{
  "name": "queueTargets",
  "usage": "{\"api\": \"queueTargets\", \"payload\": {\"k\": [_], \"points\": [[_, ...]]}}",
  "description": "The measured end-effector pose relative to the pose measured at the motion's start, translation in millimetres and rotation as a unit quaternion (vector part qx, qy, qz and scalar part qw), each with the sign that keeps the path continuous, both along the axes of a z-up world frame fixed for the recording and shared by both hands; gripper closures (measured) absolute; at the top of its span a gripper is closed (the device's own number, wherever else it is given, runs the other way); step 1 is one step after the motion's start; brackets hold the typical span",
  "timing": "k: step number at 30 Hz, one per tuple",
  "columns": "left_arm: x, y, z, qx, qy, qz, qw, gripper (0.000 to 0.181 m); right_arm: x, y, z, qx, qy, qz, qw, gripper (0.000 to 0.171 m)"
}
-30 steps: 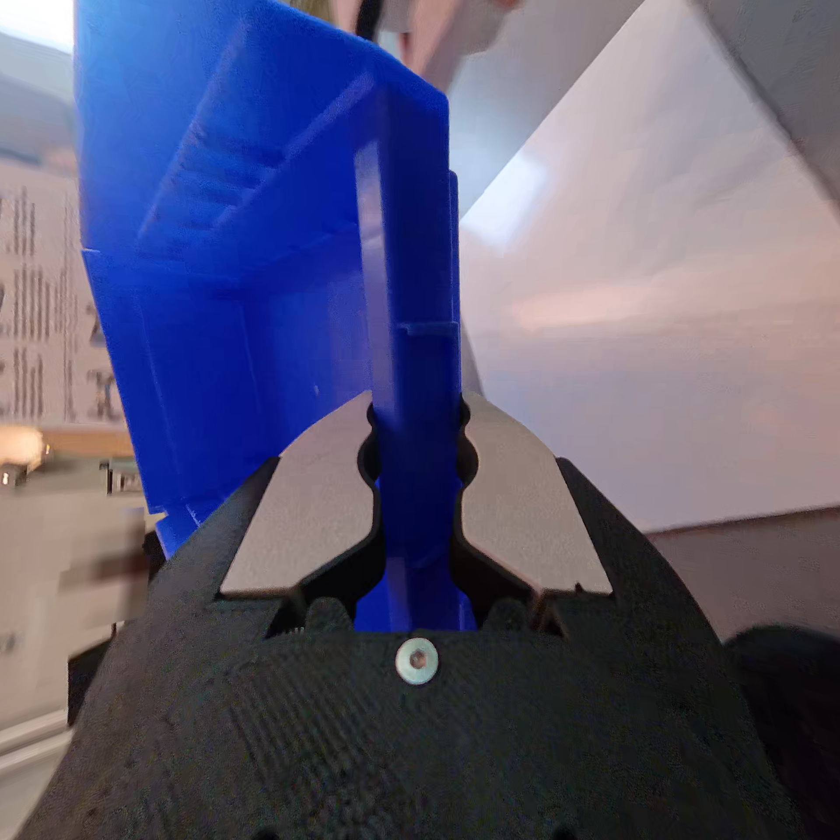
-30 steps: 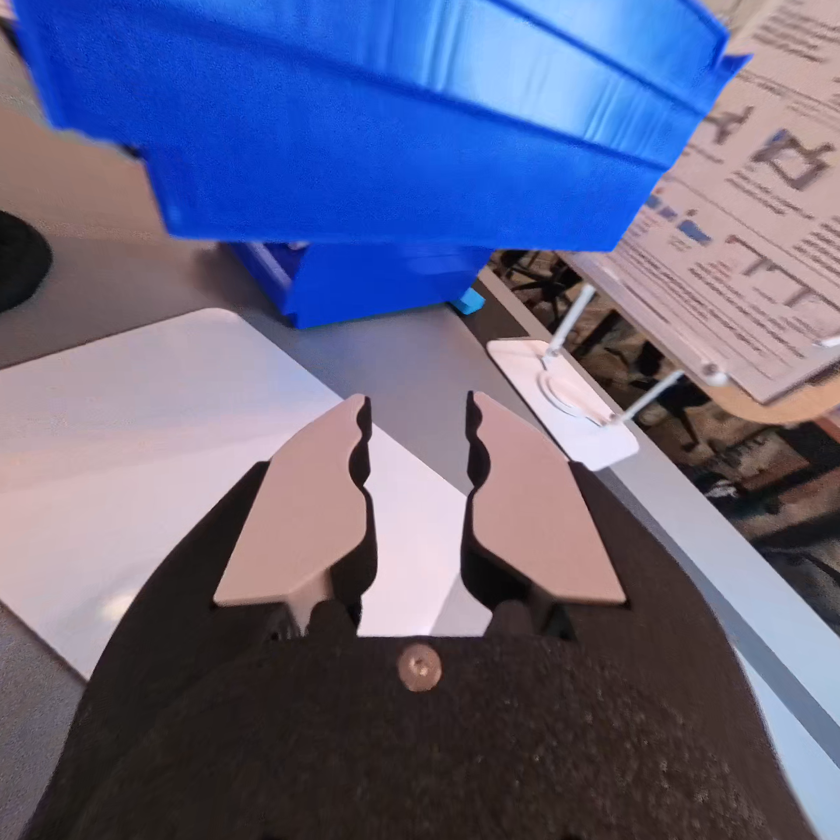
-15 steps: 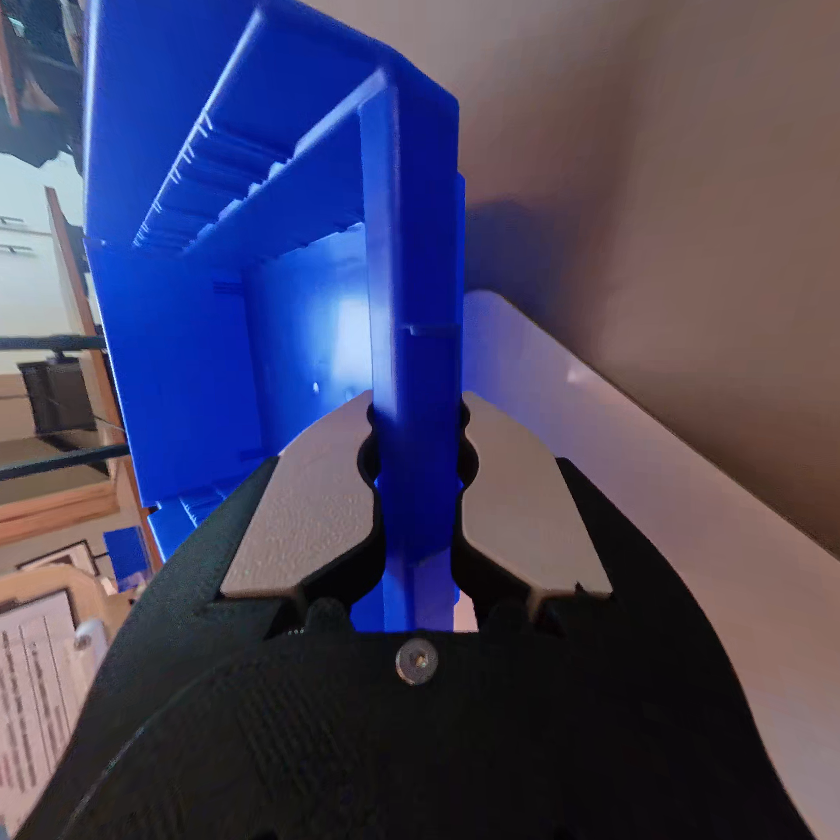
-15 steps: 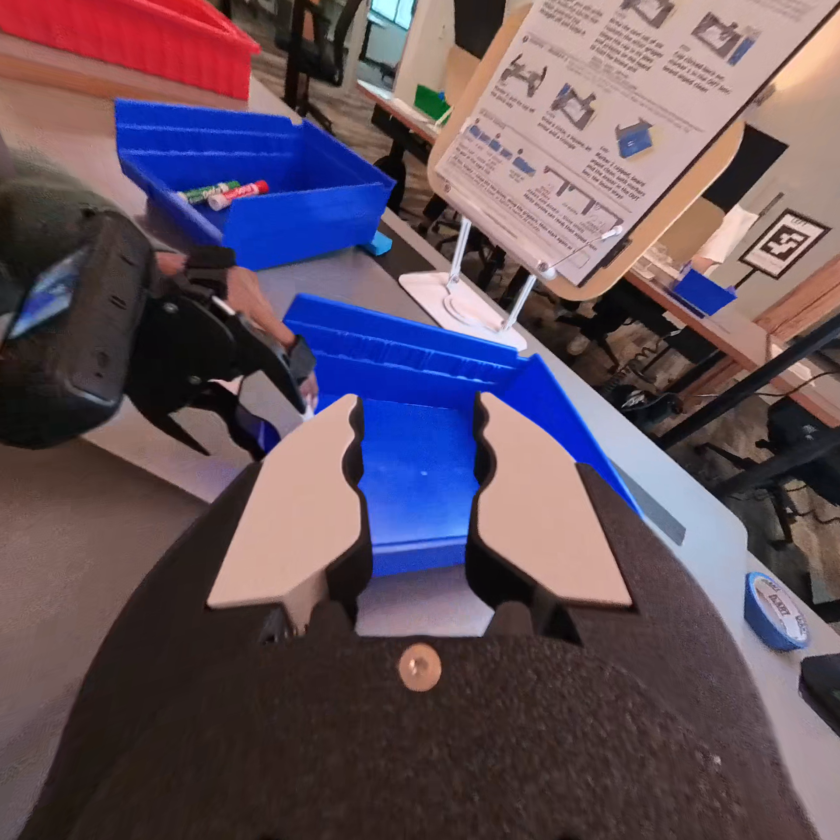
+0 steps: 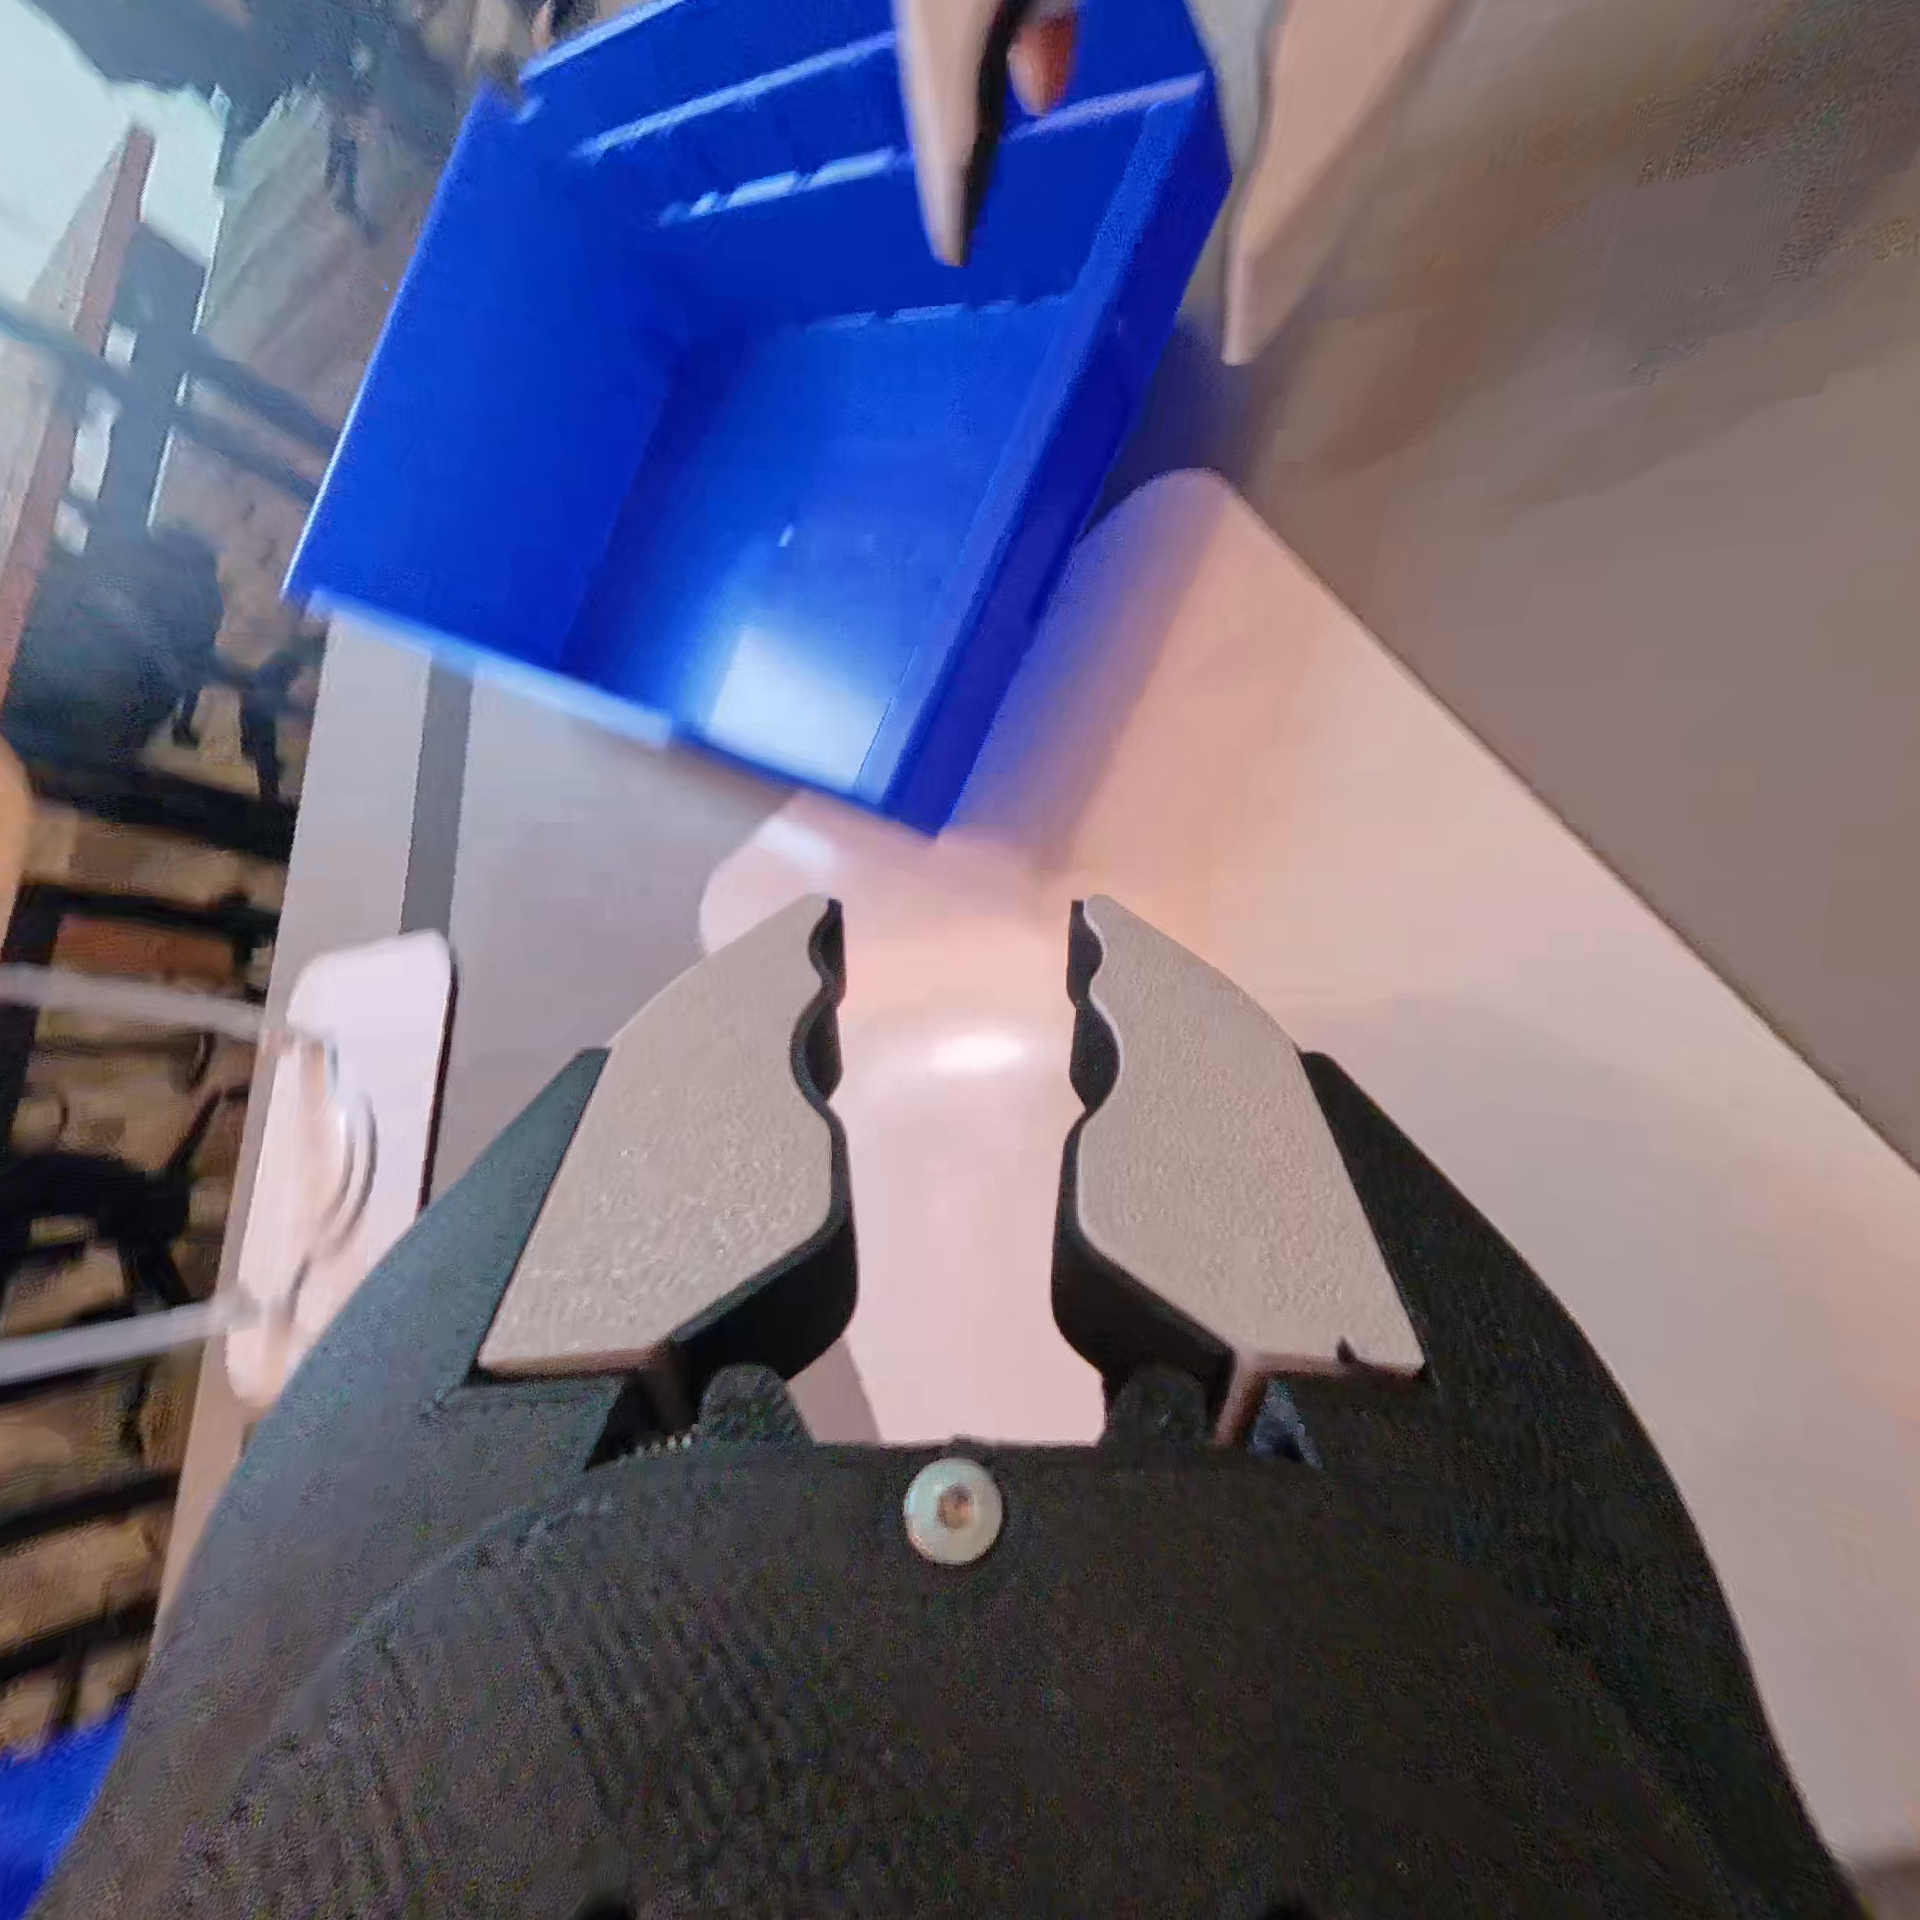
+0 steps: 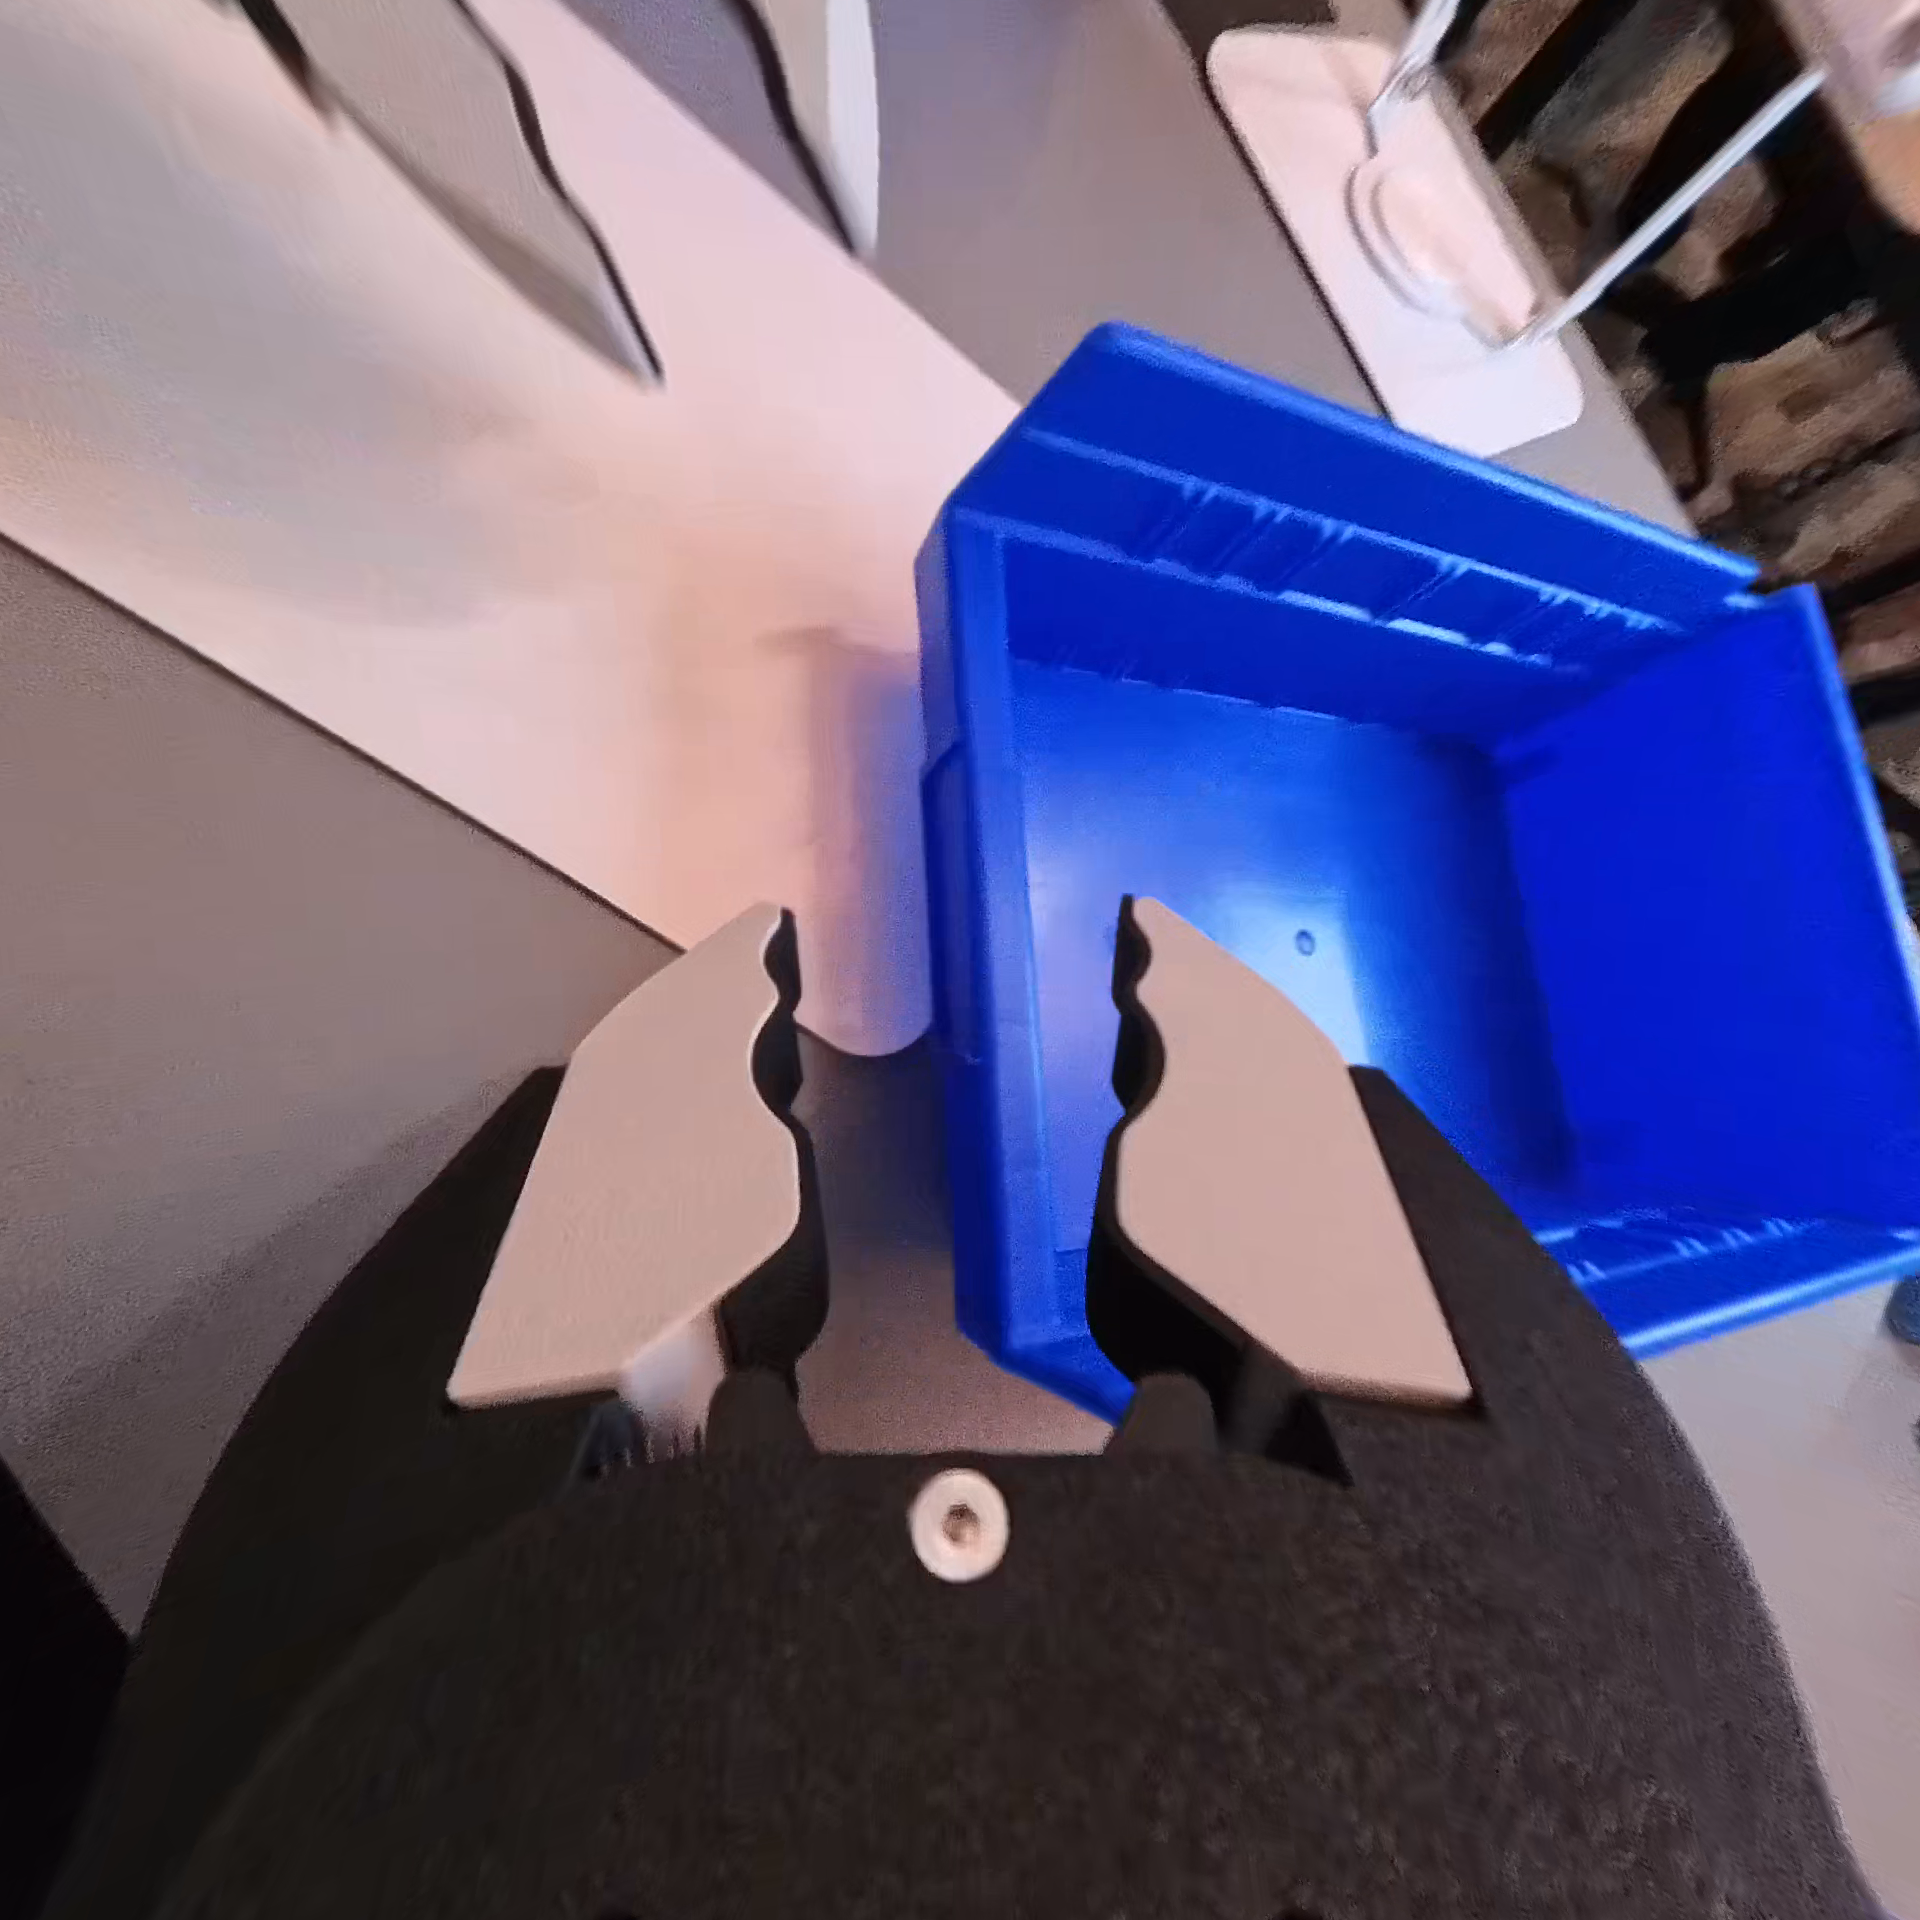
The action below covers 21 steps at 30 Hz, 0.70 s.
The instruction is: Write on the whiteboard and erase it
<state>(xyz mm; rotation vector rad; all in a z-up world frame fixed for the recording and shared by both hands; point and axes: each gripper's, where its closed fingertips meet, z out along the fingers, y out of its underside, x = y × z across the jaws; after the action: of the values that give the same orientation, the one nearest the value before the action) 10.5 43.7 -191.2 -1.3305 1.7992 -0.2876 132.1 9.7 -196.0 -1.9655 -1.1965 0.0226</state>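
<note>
Left gripper: jaws apart, empty, above the whiteboard corner. Right gripper: jaws apart, empty, straddling the bin wall without contact. The bin overlaps the whiteboard's edge on the table; a stand base lies beyond.

Got an empty blue bin sitting on my grey table, and off by the table's edge there's a white stand base with thin wire legs.
</note>
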Motion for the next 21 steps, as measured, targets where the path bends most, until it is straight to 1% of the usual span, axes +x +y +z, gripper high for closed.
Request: {"api": "queueTargets", "payload": {"k": [2, 4, 5, 6, 7, 10, 11, 14, 16, 17, 19, 21], "points": [[-42.1, 8.6, 9.4, -0.005, -0.008, 0.054, 0.999, 0.142, -3.9, 11.8, -23.0, -0.005, -0.053, -0.028, 0.998, 0.112], [-86.1, 16.9, 13.6, -0.009, -0.007, 0.109, 0.994, 0.142, 3.4, 29.4, -42.1, -0.001, -0.105, -0.067, 0.992, 0.112], [-109.8, 21.5, 12.3, -0.015, 0.001, 0.14, 0.99, 0.142, 7.5, 37.0, -49.3, -0.002, -0.123, -0.08, 0.989, 0.115], [-133.7, 26.3, 10.0, -0.022, 0.011, 0.172, 0.985, 0.141, 10.4, 41.5, -55.7, -0.007, -0.136, -0.081, 0.987, 0.128], [-156.9, 31.2, 7.1, -0.03, 0.02, 0.201, 0.979, 0.141, 10.8, 44.2, -60.6, -0.013, -0.141, -0.07, 0.987, 0.14], [-220.6, 45.1, -15.6, -0.07, 0.074, 0.275, 0.956, 0.136, 24.6, 57.6, -61.0, -0.018, -0.152, -0.06, 0.986, 0.141], [-236.1, 48.5, -25.0, -0.08, 0.096, 0.288, 0.949, 0.135, 31.4, 63.7, -61.2, -0.018, -0.155, -0.058, 0.986, 0.141], [-259.1, 59.7, -49.6, -0.097, 0.142, 0.306, 0.936, 0.134, 58.9, 87.9, -64.0, -0.023, -0.163, -0.072, 0.984, 0.14], [-264.9, 70.0, -62.5, -0.082, 0.168, 0.315, 0.931, 0.14, 73.1, 102.8, -63.9, -0.021, -0.158, -0.091, 0.983, 0.14], [-268.5, 76.4, -63.9, -0.062, 0.18, 0.321, 0.928, 0.15, 78.8, 109.7, -63.8, -0.019, -0.154, -0.1, 0.983, 0.14], [-269.7, 76.8, -63.0, -0.077, 0.173, 0.339, 0.922, 0.15, 89.4, 119.7, -63.4, -0.01, -0.157, -0.117, 0.981, 0.14], [-278.8, 76.0, -60.8, -0.061, 0.177, 0.367, 0.911, 0.149, 94.8, 123.7, -62.2, 0.006, -0.155, -0.125, 0.98, 0.14]]}}
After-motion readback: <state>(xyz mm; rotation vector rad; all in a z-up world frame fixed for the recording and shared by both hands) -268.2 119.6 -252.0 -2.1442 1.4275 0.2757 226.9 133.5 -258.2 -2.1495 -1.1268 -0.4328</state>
